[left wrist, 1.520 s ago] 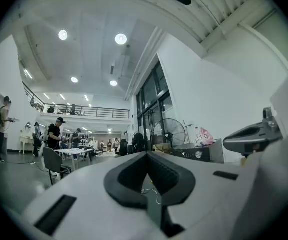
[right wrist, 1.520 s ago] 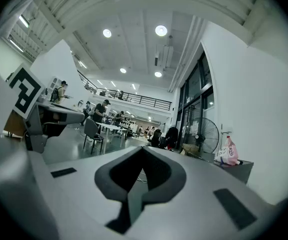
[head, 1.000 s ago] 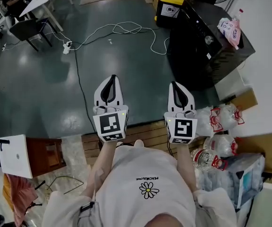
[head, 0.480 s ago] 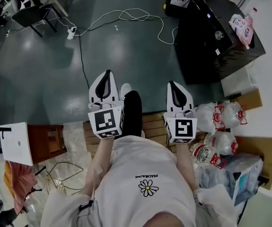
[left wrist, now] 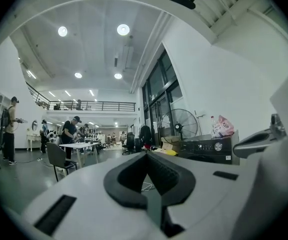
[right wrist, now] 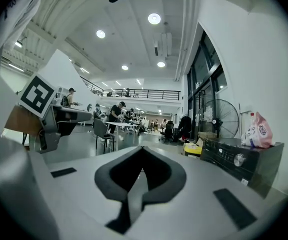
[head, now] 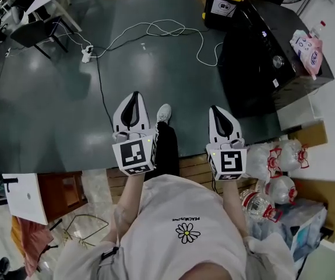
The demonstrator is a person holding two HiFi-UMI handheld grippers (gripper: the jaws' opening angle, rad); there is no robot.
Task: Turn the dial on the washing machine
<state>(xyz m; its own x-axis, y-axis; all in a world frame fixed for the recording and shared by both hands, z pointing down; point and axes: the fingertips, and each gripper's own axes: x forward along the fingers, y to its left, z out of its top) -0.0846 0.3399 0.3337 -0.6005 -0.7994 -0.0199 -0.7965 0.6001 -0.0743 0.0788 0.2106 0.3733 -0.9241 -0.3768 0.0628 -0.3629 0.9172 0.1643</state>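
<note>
**Desk:** Where's the dial?

**Operator:** I see the dial [head: 279, 60] as a small silver knob on the control strip of the washing machine [head: 249, 69]. That's the dark unit at the upper right of my head view, standing on the grey floor [head: 56, 109]. In the right gripper view the knob sits right of the jaws and well beyond them.

**Desk:** Anything on or around the machine?

**Operator:** A pink packet [head: 308, 44] lies on its top, towards the back edge. A yellow bin [head: 222, 2] stands just beside its far end. A white cable [head: 155, 31] loops over the floor in front of it.

**Desk:** And the tongs?

**Operator:** Both are well apart from the machine. The right gripper [head: 215, 108] is the nearer one. I see its jaws pressed together at the tips, with nothing between them. The left gripper [head: 134, 95] reads the same: jaws fully closed and empty. They point level, side by side, out over the floor.

**Desk:** What's close in?

**Operator:** Between the two grippers I see a dark trouser leg ending in a white shoe [head: 164, 113] on the floor. Below that is a strip of wooden boards [head: 190, 165]. Wrapped packs of water bottles [head: 275, 156] lie just right of the right gripper. Far back, the gripper views show a hall with tables and people, too small for me to read further.
</note>
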